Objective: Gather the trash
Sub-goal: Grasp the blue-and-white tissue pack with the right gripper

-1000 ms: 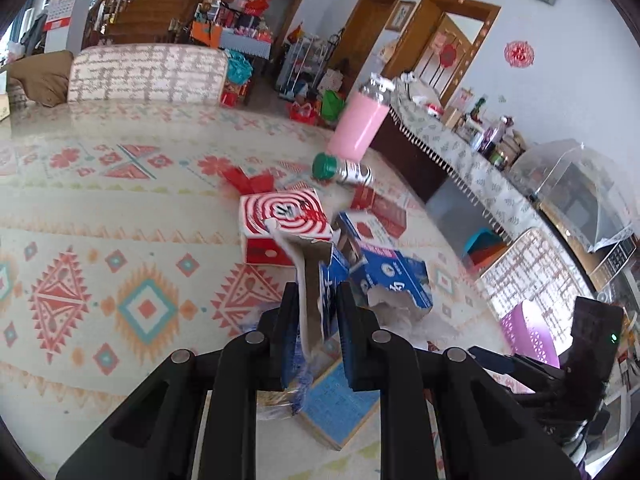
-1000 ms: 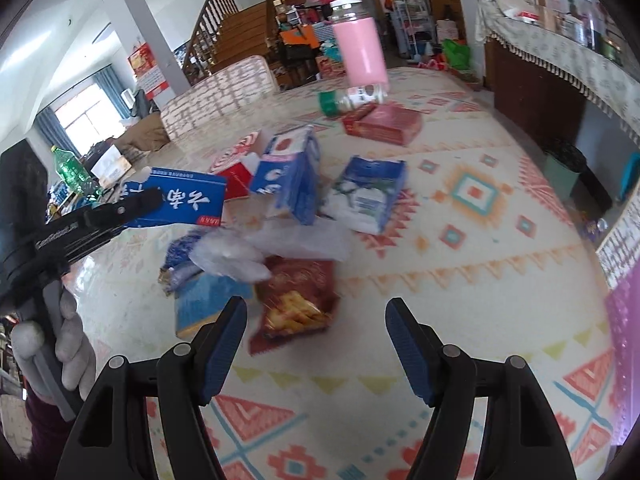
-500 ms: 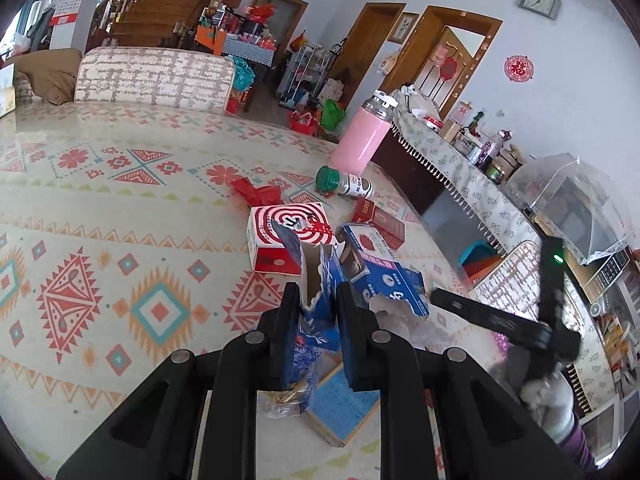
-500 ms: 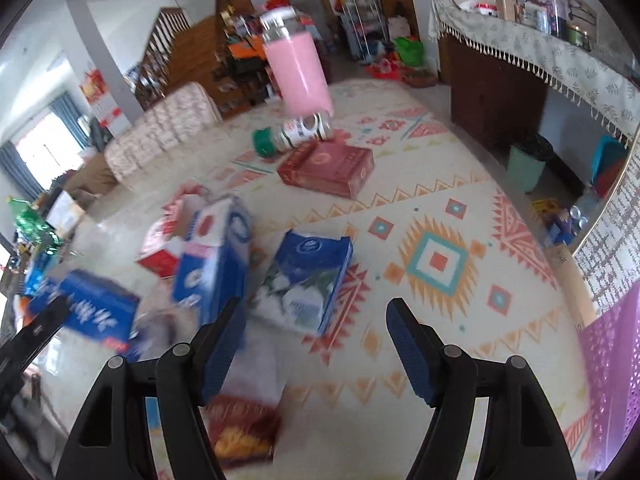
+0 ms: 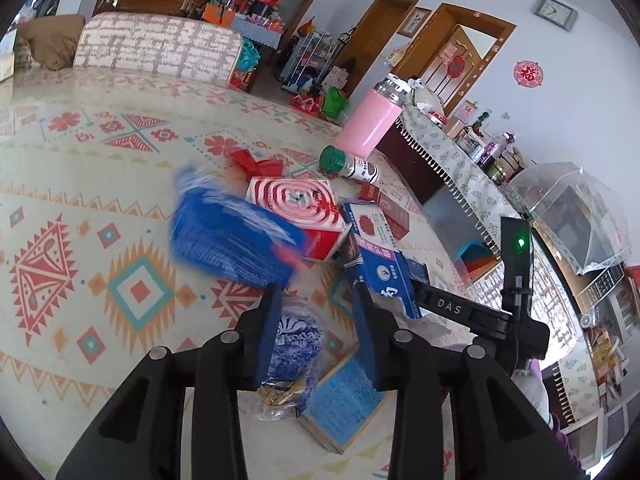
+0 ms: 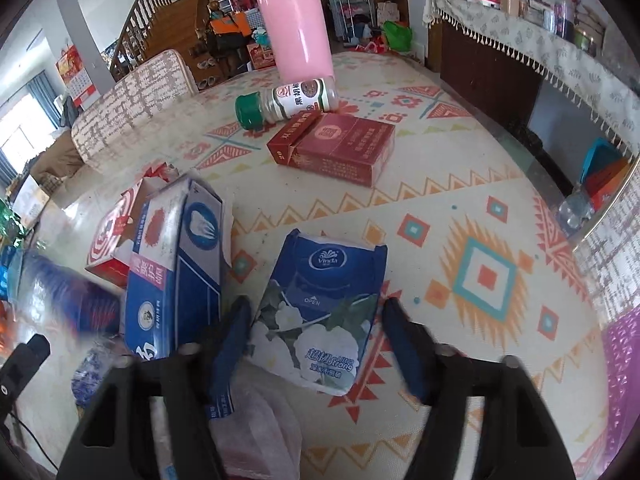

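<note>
My left gripper [image 5: 316, 288] is opening, and nothing is pressed between its pads. A blue carton [image 5: 232, 240], blurred by motion, is loose just beyond its left fingertip, over the patterned tablecloth [image 5: 60, 184]. Under the jaws lies a blue plastic wrapper [image 5: 296, 340]. My right gripper [image 6: 316, 302] points down over a blue Vinda tissue pack [image 6: 320, 280]. Its jaws are closing with one finger on each side of the pack, and I see no firm press. The loose blue carton [image 6: 68, 300] shows as a blur at the left.
Around the pack lie a blue toothpaste carton [image 6: 176, 264], a red-and-white spiral box [image 5: 296, 200], a red cigarette box [image 6: 332, 148], a green-capped pepper bottle [image 6: 284, 102] on its side and an upright pink flask [image 6: 296, 28]. A flat blue box [image 5: 344, 400] lies near the table edge.
The left jaws were shut on the blue carton and have let it go; it now drops away to the left. The right gripper moved over the tissue pack and its jaws narrowed.
</note>
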Demonstrator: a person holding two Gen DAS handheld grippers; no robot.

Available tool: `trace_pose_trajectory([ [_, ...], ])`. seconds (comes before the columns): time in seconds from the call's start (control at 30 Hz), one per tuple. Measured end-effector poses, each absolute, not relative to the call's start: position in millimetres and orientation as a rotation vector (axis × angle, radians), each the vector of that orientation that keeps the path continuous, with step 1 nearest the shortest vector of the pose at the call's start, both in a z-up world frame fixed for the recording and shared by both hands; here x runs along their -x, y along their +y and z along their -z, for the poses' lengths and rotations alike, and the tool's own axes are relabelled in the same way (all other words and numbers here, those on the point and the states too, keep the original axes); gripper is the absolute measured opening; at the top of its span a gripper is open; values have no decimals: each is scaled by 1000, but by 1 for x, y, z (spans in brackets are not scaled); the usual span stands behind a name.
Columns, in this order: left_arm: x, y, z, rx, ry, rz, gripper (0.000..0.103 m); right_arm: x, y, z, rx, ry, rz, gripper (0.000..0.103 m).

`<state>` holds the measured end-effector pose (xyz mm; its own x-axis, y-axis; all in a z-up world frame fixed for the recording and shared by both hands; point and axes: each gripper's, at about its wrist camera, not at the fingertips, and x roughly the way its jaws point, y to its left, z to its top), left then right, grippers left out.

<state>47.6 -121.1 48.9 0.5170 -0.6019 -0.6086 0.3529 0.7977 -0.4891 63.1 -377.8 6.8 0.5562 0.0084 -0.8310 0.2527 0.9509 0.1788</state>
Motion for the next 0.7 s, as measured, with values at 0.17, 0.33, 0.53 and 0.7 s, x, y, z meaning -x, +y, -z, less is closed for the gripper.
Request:
trace_pose_trajectory([
  [0.17, -53, -108, -47, 371, 853, 549, 69, -52, -382, -8, -293, 964, 134, 55],
  [0.33, -59, -77, -50, 488, 812, 480, 81, -24, -398, -16, -332, 923, 137, 55],
  [0.53, -72, -65, -37, 584, 862, 442, 81, 15, -415, -17, -421, 851, 116, 55],
  [0.7, -90, -64, -38, 562, 880, 365, 83, 38, -424, -24, -403, 781, 98, 55],
])
